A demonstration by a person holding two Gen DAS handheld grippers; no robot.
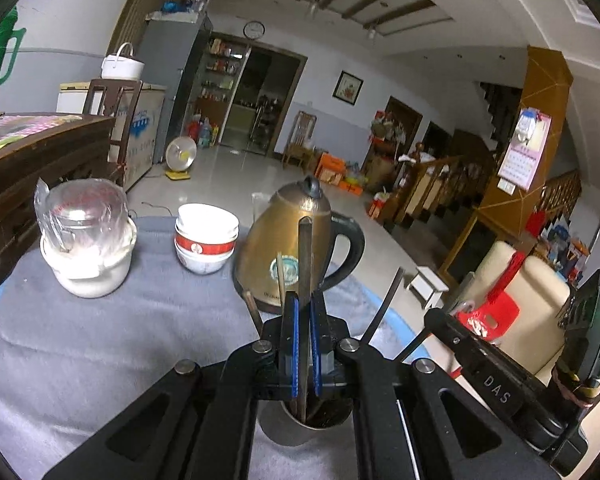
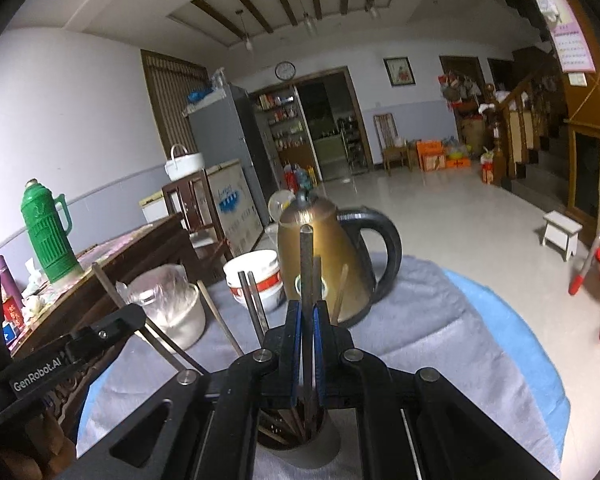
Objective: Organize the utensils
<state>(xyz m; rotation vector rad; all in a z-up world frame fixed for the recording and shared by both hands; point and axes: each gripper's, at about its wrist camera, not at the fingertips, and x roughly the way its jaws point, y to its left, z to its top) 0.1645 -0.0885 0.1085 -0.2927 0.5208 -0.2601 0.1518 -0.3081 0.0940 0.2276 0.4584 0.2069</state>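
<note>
Both grippers, left (image 1: 305,316) and right (image 2: 308,316), pinch a dark chopstick (image 1: 305,256) apiece, lower ends in a metal cup (image 1: 300,428) of chopsticks on the grey cloth (image 1: 120,340), a brass kettle (image 1: 296,240) behind.

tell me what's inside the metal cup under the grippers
The metal cup holds several dark chopsticks standing on end. The left gripper and right gripper each clamp one. The cup's bottom and the sticks' lower ends are hidden by the grippers.
</note>
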